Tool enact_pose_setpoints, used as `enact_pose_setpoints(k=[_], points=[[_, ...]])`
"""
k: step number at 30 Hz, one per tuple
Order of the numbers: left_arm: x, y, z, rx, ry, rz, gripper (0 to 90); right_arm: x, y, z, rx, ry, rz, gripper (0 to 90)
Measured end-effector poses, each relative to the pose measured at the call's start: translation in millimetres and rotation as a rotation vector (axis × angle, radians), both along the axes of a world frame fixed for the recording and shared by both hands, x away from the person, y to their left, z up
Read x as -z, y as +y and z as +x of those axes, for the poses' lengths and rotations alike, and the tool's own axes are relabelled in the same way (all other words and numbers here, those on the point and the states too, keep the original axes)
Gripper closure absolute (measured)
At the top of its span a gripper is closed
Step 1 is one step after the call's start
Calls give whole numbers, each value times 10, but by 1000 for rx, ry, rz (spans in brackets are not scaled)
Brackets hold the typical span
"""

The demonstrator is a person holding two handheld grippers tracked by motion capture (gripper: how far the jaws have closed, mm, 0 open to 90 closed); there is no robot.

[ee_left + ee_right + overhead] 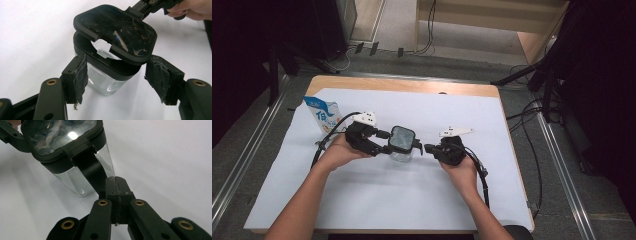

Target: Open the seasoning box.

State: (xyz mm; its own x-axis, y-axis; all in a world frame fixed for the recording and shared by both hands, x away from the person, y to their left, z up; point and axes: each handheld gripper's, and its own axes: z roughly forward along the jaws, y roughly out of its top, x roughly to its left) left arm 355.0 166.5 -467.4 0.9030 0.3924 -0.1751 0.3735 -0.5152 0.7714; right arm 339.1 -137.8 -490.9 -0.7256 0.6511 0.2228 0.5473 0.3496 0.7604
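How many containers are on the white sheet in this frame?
2. A clear glass jar with a black lid stands mid-sheet between the left gripper and right gripper. A blue-and-white carton stands near the sheet's far left corner. Nothing seems hidden.

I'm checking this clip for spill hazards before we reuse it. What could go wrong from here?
1. The left gripper straddles the clear square jar with a black collar; one pad looks to touch the glass and the other stands off, so the jar may slide or tip.
2. The right gripper is shut on the black hinged lid's tab; pulling could drag the unclamped jar.
3. The blue-and-white carton stands close behind the left hand and could be knocked over.
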Motion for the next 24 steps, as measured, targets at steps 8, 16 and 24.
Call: enact_pose_setpoints(k=[8,16,24], points=[[-77,11,-33,21,-10,10,452,1,25,-13,-11,1,0,900],[-143,18,-56,35,-7,-6,542,-1,31,-19,-16,7,4,900],[-204,-26,-68,81,23,-17,708,-2,34,-25,-14,9,6,900]])
